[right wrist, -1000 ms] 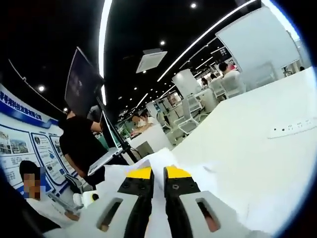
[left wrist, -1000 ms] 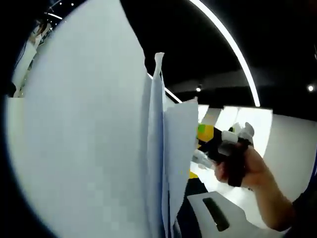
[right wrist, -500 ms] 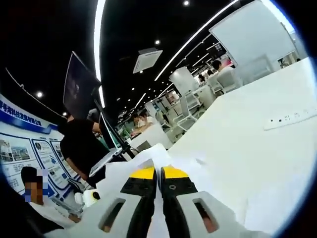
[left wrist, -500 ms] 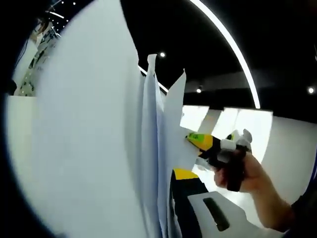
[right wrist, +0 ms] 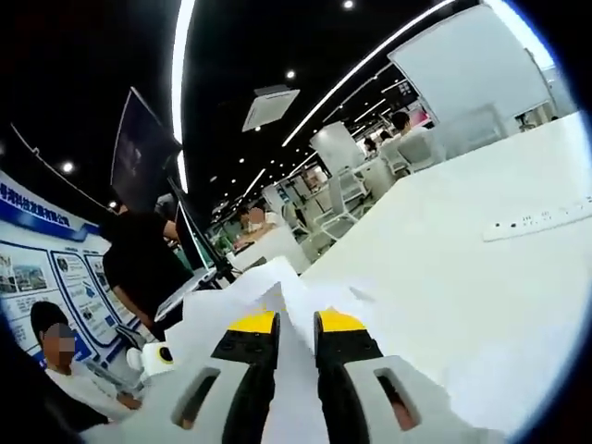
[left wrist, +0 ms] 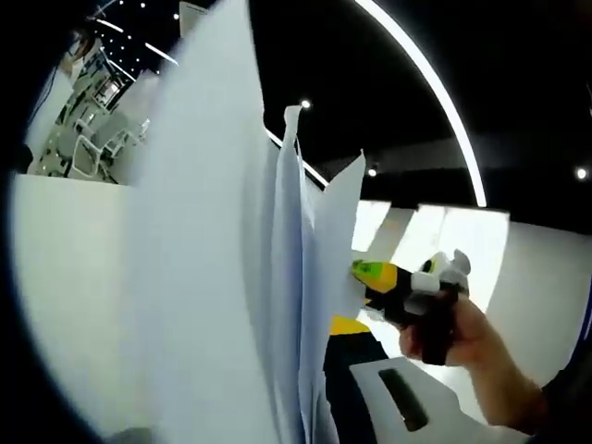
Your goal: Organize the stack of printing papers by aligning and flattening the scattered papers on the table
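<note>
Right now the papers (left wrist: 231,277) stand on edge between my two grippers, held up off the table (right wrist: 481,277) rather than lying on it. My right gripper (right wrist: 296,324) has its yellow-tipped jaws a little apart with the sheets (right wrist: 277,305) rising in the gap between them; I judge it a loose pinch, and I cannot tell whether the pads actually touch the paper. In the left gripper view the right gripper (left wrist: 393,282) comes in from the right, gripped by my hand (left wrist: 462,333), with its tip against the far side of the sheets. My left gripper (left wrist: 347,347) shows one dark, yellow-capped jaw just right of the sheets; the other jaw is hidden behind the paper, so I cannot tell how it stands, though the bundle seems to sit between the two. The sheet edges fan out unevenly above my jaws, several corners poking up at different heights. To square them well, I would keep both grips light so the sheets can slide, tap the lower edge down on the table until the edges level, and only then close firmly and lay the bundle flat, pressing it smooth.
</note>
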{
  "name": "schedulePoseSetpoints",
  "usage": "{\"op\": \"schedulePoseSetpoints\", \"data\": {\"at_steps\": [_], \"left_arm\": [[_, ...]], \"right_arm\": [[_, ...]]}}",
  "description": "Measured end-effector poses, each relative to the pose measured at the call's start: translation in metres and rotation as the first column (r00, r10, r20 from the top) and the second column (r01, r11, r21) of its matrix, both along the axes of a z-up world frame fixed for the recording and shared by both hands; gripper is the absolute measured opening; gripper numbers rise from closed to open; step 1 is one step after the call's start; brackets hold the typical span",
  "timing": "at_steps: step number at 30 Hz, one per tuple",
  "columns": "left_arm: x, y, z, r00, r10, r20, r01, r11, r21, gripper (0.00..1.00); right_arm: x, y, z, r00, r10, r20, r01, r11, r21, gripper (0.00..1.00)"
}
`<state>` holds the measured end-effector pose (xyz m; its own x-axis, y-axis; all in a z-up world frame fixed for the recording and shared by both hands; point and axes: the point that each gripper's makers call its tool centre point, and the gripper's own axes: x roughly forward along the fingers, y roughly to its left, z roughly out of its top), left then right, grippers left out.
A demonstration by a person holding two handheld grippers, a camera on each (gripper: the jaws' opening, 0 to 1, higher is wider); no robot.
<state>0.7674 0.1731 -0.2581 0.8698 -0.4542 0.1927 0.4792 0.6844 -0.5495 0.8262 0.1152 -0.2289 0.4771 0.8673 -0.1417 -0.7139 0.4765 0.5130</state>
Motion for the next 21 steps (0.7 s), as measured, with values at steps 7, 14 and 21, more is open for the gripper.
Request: {"op": "schedulePoseSetpoints", "data": {"at_steps": [7, 14, 21], "left_arm": [[0.0, 0.0, 0.0, 1.0, 0.001, -0.002, -0.001, 1.0, -0.006, 0.06], [0.0, 0.0, 0.0, 1.0, 0.0, -0.003, 0.0, 1.0, -0.009, 0.06], [0.0, 0.0, 0.0, 1.0, -0.002, -0.007, 0.002, 1.0, -0.015, 0.06]], "right_arm": [[0.005, -0.007, -0.009, 0.999, -0.032, 0.038, 0.034, 0.998, -0.058, 0.27], [0.009, -0.012, -0.011, 0.997, -0.05, 0.058, 0.055, 0.994, -0.091, 0.38], [0.009, -0.018, -0.012, 0.993, -0.064, 0.1, 0.077, 0.987, -0.138, 0.53]]}}
